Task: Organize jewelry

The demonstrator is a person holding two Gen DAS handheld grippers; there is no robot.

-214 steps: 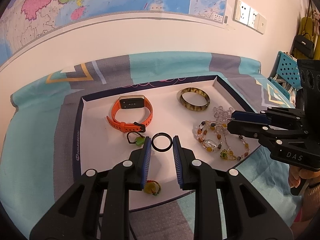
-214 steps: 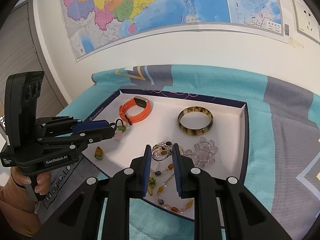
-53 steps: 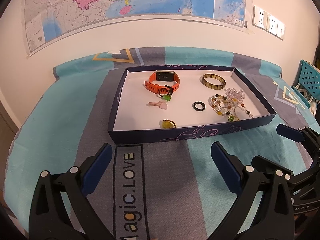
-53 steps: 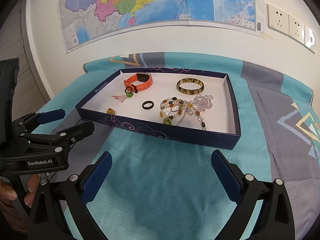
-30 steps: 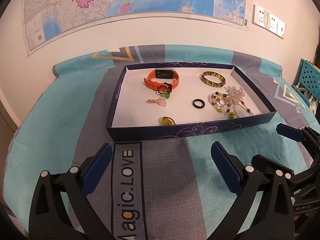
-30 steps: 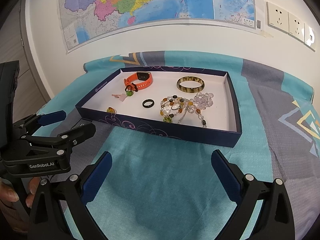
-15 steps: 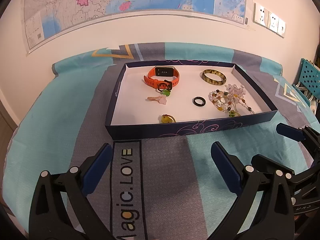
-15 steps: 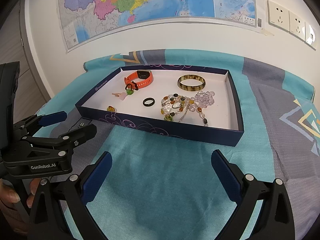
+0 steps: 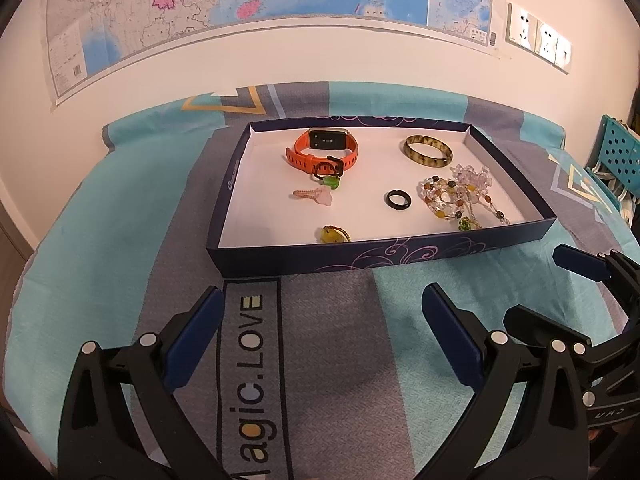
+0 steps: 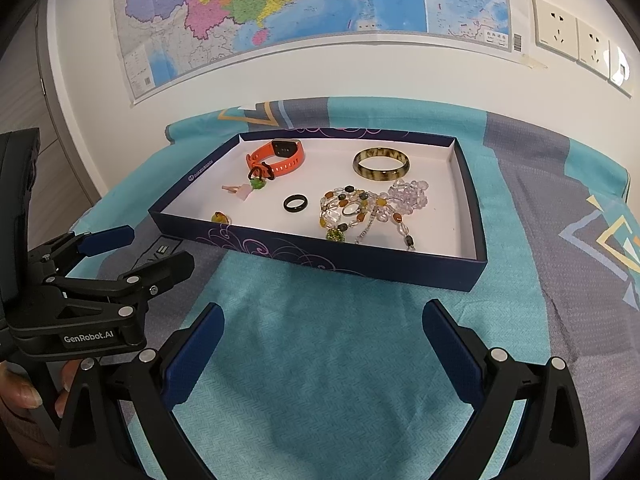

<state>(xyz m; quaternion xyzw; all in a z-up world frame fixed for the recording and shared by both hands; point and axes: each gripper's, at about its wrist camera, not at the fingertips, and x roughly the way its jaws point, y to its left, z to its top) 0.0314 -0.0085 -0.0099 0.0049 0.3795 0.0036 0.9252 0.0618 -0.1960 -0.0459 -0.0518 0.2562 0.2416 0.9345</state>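
Note:
A dark blue box tray (image 9: 384, 254) (image 10: 360, 266) with a white floor holds the jewelry: an orange watch band (image 9: 322, 152) (image 10: 280, 158), a brown bangle (image 9: 427, 151) (image 10: 381, 165), a black ring (image 9: 398, 200) (image 10: 296, 203), a tangle of bead strings (image 9: 456, 198) (image 10: 368, 210), a pink charm (image 9: 316, 195), a green charm (image 9: 331, 181) and a yellow charm (image 9: 334, 235). My left gripper (image 9: 320, 320) is open and empty, held back from the tray's near wall. My right gripper (image 10: 322, 332) is open and empty, also in front of the tray.
The tray lies on a teal and grey cloth (image 9: 328, 360) printed "Magic.LOVE". A wall with a map (image 10: 280, 4) and sockets (image 10: 560, 32) rises behind. A teal basket (image 9: 618, 156) stands at far right. The left gripper shows at left in the right wrist view (image 10: 104, 268).
Both grippers opened wide and pulled back from the tray since seven seconds ago. Over the last second the views barely shift; the jewelry lies still.

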